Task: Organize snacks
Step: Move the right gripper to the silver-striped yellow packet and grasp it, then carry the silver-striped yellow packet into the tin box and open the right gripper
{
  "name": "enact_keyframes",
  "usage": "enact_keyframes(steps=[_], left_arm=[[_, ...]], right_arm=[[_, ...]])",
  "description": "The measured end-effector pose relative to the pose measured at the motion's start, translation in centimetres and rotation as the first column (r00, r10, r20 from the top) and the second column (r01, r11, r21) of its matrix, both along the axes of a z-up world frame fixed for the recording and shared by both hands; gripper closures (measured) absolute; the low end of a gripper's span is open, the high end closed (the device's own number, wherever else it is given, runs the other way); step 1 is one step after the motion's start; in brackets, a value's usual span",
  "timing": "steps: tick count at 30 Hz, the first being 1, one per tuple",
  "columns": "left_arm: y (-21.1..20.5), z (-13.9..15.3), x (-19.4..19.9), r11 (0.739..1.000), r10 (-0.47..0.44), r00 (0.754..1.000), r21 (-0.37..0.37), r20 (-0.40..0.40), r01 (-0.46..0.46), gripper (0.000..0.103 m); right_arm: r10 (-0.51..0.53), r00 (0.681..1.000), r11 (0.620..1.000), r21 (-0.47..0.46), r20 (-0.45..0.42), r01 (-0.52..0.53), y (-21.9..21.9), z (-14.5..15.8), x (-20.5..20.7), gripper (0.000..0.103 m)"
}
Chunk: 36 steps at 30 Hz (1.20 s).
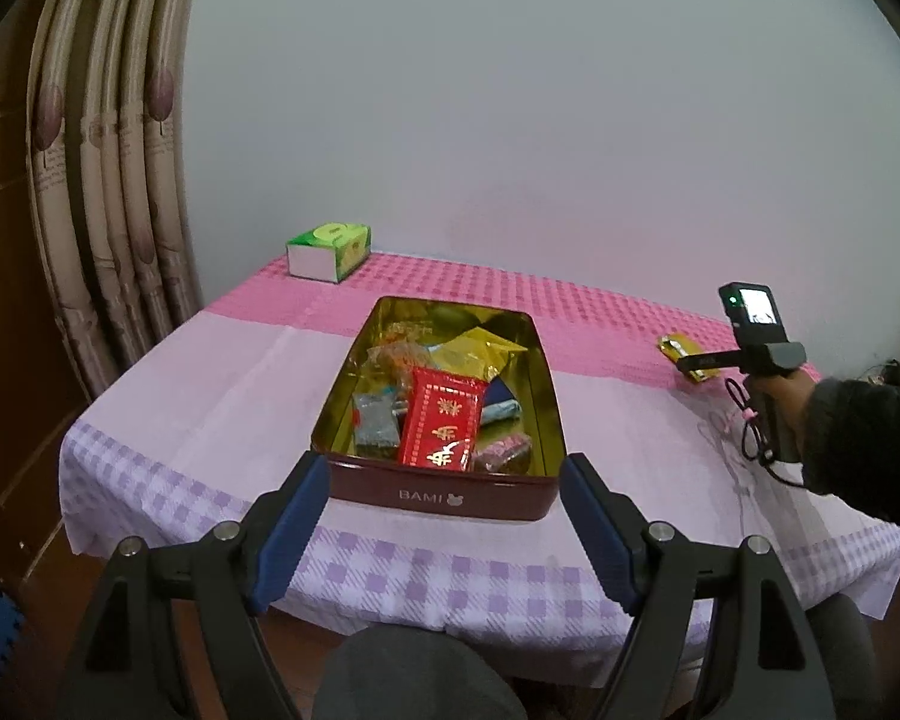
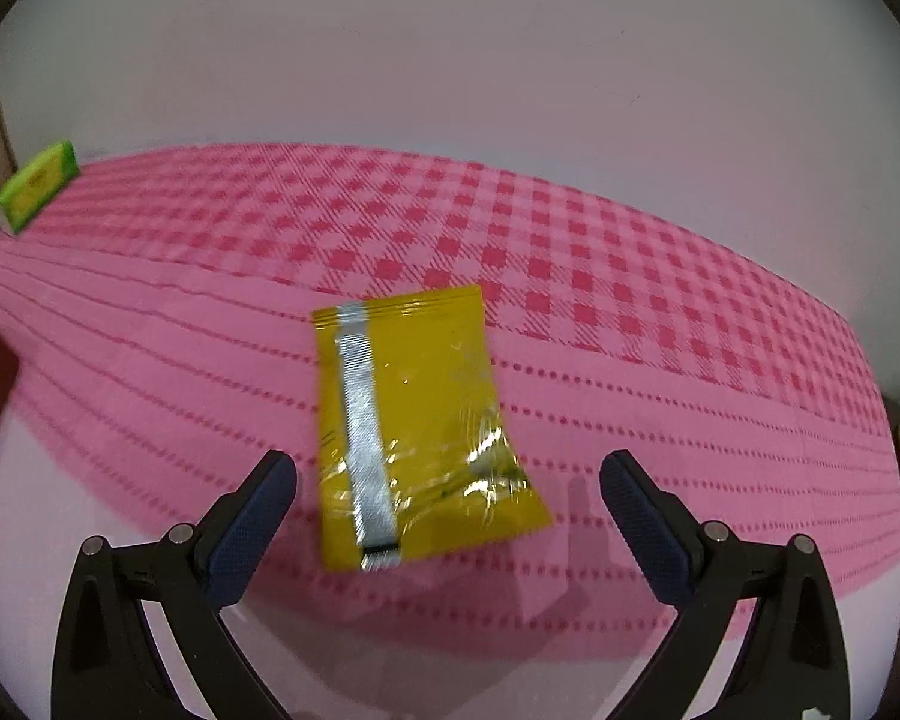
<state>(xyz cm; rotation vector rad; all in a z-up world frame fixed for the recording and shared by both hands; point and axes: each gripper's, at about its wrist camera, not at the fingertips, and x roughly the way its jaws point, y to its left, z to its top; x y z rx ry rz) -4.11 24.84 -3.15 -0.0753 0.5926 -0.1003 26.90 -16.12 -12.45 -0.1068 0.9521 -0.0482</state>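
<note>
Pale wall and a striped curtain [image 1: 108, 180] back a worktop [image 1: 222, 396] spread with a checked cloth, pink toward the wall and lilac toward the near edge. At its centre stands an open maroon tin [image 1: 438, 420], gold inside, whose near wall reads "BAMI" beside a small bear-head mark. It already holds several snacks, uppermost a red packet [image 1: 444, 423] printed with gold characters too small to read; a grey sachet and a gold wrapper lie beside it. The left gripper [image 1: 441, 531] hangs before the tin's near wall, its jaws wide and empty. A yellow foil packet [image 2: 417, 426] lies flat on the pink cloth, well apart from the tin, seam side up with a silver strip down its length; no print on it is legible. The right gripper [image 2: 447, 525], borne by a hand in a dark sleeve, points down at this packet with its jaws spread wide on either side of the near end, the pads not touching it. The step in hand appears to be collecting this loose packet. The next move calls for lowering, closing across the packet's width, then carrying it to the tin. A green box [image 1: 328, 251] stands at the far corner, its lettering blurred.
</note>
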Motion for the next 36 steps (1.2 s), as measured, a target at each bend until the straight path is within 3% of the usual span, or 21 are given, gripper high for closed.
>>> enact_keyframes(steps=[1, 3, 4, 5, 7, 14, 26, 36], left_arm=[[0.0, -0.1, 0.1, 1.0, -0.004, 1.0, -0.005, -0.004, 0.004, 0.023], [-0.2, -0.3, 0.0, 1.0, -0.006, 1.0, -0.004, -0.011, 0.006, 0.023], [-0.2, -0.3, 0.0, 1.0, -0.007, 1.0, -0.005, -0.011, 0.007, 0.023], [-0.2, -0.3, 0.0, 1.0, -0.01, 1.0, -0.006, -0.012, 0.01, 0.023], [-0.3, -0.4, 0.0, 1.0, -0.012, 1.0, -0.003, -0.015, 0.011, 0.023], [-0.8, 0.2, -0.9, 1.0, -0.021, 1.0, 0.006, 0.015, 0.021, 0.023], [-0.7, 1.5, -3.3, 1.0, -0.005, 0.998, -0.027, 0.069, 0.007, 0.023], [1.0, -0.4, -1.8, 0.994, 0.109, 0.992, -0.019, -0.057, -0.11, 0.023]], right_arm=[[0.004, 1.0, 1.0, -0.002, 0.0, -0.004, 0.1, -0.2, 0.2, 0.003], [0.017, 1.0, 1.0, 0.023, 0.011, -0.017, 0.1, -0.4, 0.5, 0.017], [0.016, 1.0, 0.999, 0.046, 0.02, -0.017, 0.1, -0.4, 0.6, 0.035], [0.014, 1.0, 0.997, 0.07, 0.023, -0.015, 0.2, -0.3, 0.7, 0.043], [0.0, 1.0, 0.998, 0.059, 0.023, -0.001, 0.7, -0.1, 1.2, 0.049], [0.056, 0.998, 0.998, 0.005, 0.038, -0.056, 4.7, 1.4, 0.6, 0.05], [0.052, 0.988, 0.999, -0.025, 0.149, -0.048, 9.6, 9.7, -5.4, 0.05], [0.106, 0.97, 0.994, -0.041, 0.218, -0.1, 14.6, 14.7, -9.0, 0.05]])
